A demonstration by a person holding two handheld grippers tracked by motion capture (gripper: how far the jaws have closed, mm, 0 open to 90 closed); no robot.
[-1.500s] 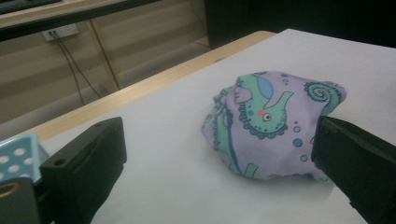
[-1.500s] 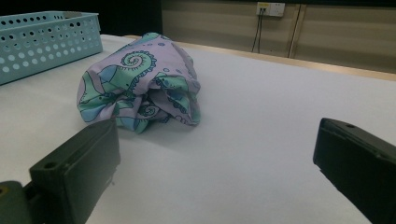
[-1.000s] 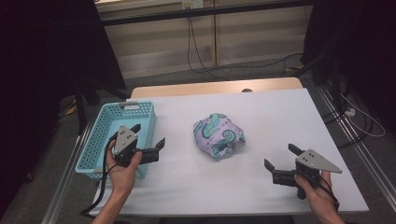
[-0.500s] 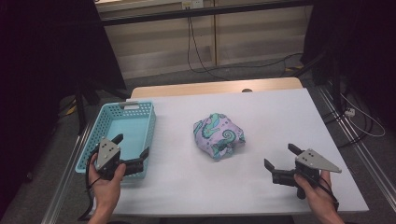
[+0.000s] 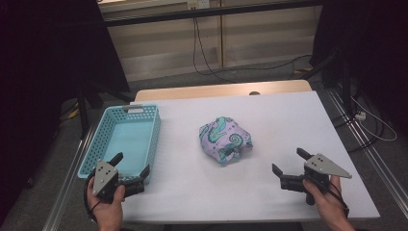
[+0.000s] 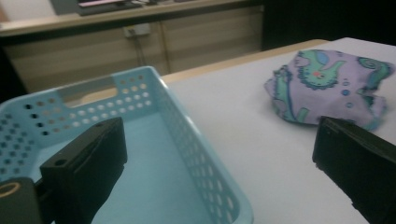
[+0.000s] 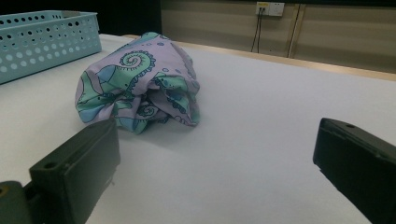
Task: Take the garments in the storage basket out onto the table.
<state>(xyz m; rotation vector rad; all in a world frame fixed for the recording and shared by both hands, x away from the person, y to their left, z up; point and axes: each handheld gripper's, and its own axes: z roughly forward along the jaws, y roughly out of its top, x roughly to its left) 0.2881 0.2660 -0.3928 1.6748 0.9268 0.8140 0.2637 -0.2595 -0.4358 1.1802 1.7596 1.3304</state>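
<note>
A crumpled purple cloth with teal seahorse print (image 5: 224, 139) lies bunched at the middle of the white table. A light blue perforated basket (image 5: 156, 130) stands at the table's left side with nothing in it. My left gripper (image 5: 132, 163) is open over the basket's near right corner, one jaw above the basket floor and the other outside the wall. In the left gripper view (image 6: 219, 154) the basket wall (image 6: 187, 140) runs between the jaws and the cloth (image 6: 331, 86) sits far right. My right gripper (image 5: 287, 160) is open near the front right, with the cloth (image 7: 140, 84) ahead of it (image 7: 217, 154).
The white table (image 5: 288, 120) has a wooden strip along its far edge. Dark stands and cables occupy the floor behind and to the right. The basket (image 7: 46, 37) appears at the far left in the right gripper view.
My left gripper has drawn back toward the table's near edge and to the left, ending at the basket's near right corner. The right gripper and the cloth have not moved.
</note>
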